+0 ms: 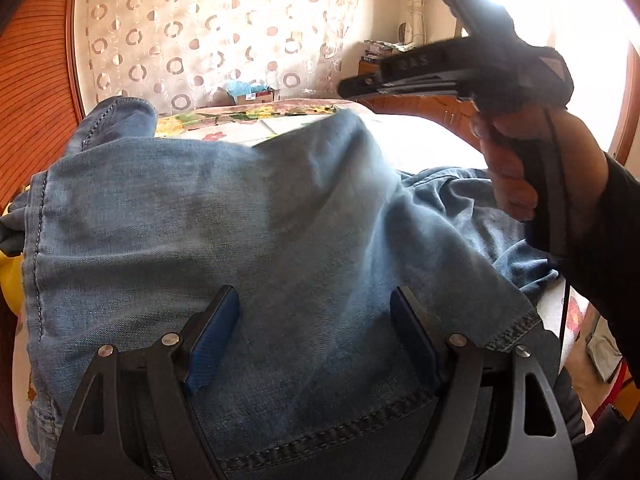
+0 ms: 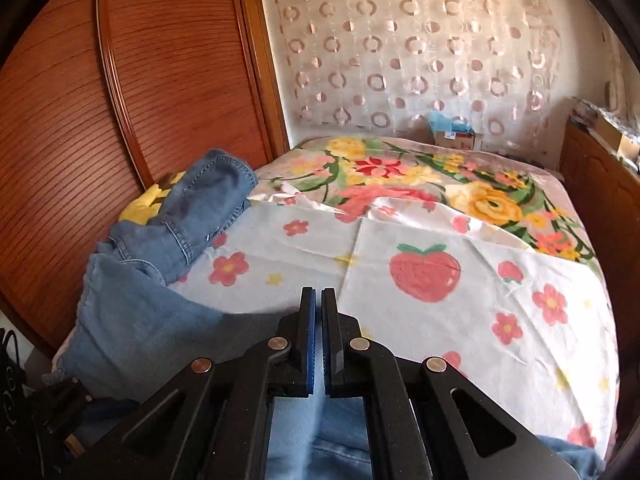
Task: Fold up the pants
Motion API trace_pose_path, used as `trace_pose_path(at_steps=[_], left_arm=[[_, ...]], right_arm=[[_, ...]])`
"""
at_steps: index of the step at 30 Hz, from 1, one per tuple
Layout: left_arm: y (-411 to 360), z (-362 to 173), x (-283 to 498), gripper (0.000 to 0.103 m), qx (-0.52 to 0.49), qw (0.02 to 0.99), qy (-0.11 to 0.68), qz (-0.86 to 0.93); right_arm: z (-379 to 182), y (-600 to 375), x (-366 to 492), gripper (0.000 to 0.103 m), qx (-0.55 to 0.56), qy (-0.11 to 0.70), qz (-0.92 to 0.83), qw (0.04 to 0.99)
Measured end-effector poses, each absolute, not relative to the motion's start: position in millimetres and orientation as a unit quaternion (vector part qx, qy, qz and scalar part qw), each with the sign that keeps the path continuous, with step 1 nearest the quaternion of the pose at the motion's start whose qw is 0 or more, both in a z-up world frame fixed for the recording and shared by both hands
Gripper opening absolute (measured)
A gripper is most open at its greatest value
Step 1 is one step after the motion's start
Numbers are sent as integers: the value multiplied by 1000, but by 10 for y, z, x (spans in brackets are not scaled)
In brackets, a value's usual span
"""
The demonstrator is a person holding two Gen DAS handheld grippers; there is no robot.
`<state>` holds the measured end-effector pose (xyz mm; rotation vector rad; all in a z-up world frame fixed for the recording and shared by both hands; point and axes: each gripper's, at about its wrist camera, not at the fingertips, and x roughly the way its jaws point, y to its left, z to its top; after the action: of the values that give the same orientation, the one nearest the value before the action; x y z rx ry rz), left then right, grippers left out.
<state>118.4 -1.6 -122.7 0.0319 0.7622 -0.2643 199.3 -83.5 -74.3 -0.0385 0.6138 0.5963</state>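
Blue denim pants (image 1: 200,220) lie spread on the bed and fill the left wrist view. My left gripper (image 1: 316,340) stands open just over them near a stitched hem, its blue pads (image 1: 212,340) wide apart with flat denim between them. A hand (image 1: 520,168) holds my right gripper (image 1: 348,86) above the bed at upper right, and a ridge of denim rises up to its tip. In the right wrist view my right gripper (image 2: 319,300) is shut, with pale denim pinched low between the pads and hanging below. More of the pants (image 2: 192,216) lies bunched at the left.
A flowered sheet with a strawberry print (image 2: 440,240) covers the bed. A wooden slatted wardrobe (image 2: 120,100) stands along the left side. A cardboard box (image 2: 454,136) sits at the far end by the curtain, and wooden furniture (image 2: 600,200) borders the right.
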Motion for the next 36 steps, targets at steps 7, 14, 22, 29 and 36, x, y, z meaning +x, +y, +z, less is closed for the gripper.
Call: trace_pose_path(at_steps=[7, 14, 22, 29, 36], left_arm=[[-30, -1148, 1142, 79, 15, 921, 370, -125], [-132, -1047, 1095, 79, 25, 922, 362, -133], [-226, -996, 1104, 79, 25, 923, 357, -144], [-319, -1032, 1121, 79, 33, 919, 362, -149], [-300, -1067, 1119, 79, 32, 918, 367, -147]], right_arm=[[-698, -1291, 1478, 24, -16, 295, 280, 913], [-787, -2009, 847, 43, -15, 283, 227, 932], [-963, -2842, 626, 43, 0, 293, 146, 945], [-1143, -3240, 1073, 43, 6, 332, 101, 938], [-1343, -3365, 1476, 43, 23, 400, 117, 909]])
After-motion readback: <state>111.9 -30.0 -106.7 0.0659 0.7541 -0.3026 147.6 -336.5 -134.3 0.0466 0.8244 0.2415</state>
